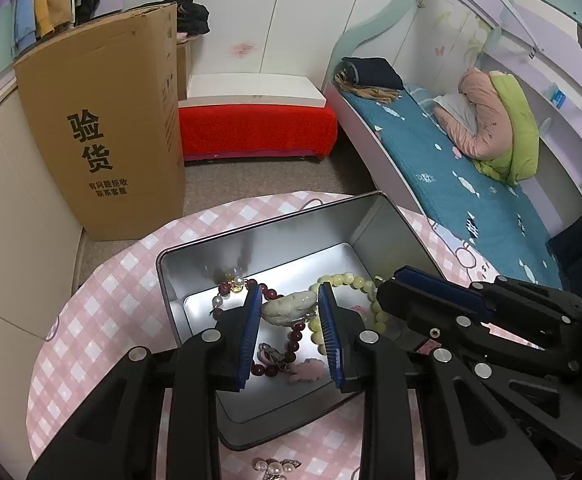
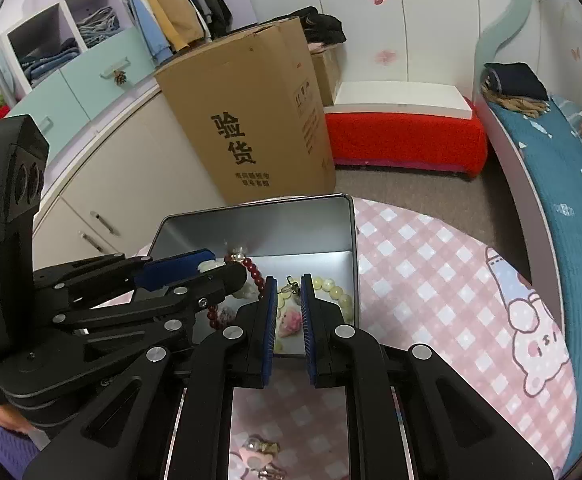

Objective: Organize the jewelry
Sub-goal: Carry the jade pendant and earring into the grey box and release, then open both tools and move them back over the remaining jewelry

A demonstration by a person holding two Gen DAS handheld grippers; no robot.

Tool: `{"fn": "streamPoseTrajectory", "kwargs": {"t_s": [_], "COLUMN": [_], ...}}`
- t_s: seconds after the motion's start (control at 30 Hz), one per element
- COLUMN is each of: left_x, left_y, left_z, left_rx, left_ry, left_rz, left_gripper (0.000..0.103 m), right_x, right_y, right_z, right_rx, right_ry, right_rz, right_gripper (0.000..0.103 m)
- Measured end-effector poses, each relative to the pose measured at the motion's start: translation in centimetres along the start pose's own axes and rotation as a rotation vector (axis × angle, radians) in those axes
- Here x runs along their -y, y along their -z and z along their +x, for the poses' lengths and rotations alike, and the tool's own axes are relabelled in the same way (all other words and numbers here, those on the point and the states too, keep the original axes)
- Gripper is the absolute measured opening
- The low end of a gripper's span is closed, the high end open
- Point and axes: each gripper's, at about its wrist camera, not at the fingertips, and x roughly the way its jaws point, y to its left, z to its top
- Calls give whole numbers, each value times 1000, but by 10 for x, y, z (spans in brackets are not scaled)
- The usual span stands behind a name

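Your left gripper [image 1: 291,300] points down into the open metal tin [image 1: 275,240], its blue pads [image 1: 253,332] set on either side of a pale carved pendant [image 1: 289,307] that sits at the centre of the left wrist view. The pads stand close against the pendant's two ends, but you cannot tell whether they press on it or merely flank it. Around the pendant lies a dark red bead bracelet [image 1: 295,340], running from about ten o'clock of it down to six, with a few white pearls [image 1: 237,282] at its far end. A yellow-green bead bracelet [image 1: 355,282] curves off at two o'clock of the pendant, and a pink charm [image 1: 307,372] lies at six.

Your right gripper [image 2: 289,286] comes in from the three o'clock side of the left wrist view and also reaches into the tin. Its pads are nearly together, and at their tips a small metal clasp [image 2: 289,285] sits between them, seemingly pinched. Below it in the right wrist view lies a pink charm [image 2: 291,318], and the yellow-green beads [image 2: 335,290] curl at three o'clock.

The tin rests on a round table with a pink chequered cloth [image 2: 431,280]. More pearl jewellery [image 1: 275,467] lies on the cloth at six o'clock, outside the tin
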Motion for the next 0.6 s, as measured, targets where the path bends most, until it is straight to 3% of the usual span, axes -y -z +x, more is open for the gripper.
{"fn": "streamPoseTrajectory", "kwargs": {"t_s": [0.23, 0.4, 0.6], "left_x": [-7, -17, -22], "left_y": [2, 7, 11], "left_z": [-10, -26, -53], "left_rx": [30, 71, 128], "left_ry": [4, 4, 5], "left_rz": [-19, -54, -67], "left_gripper": [29, 49, 52], "right_x": [-1, -4, -7], "right_y": [1, 2, 2], "right_z": [4, 4, -2], "right_rx": [-12, -14, 11], "right_ry": [-5, -4, -15], "right_rz": [0, 0, 15], "right_gripper": [13, 13, 15]}}
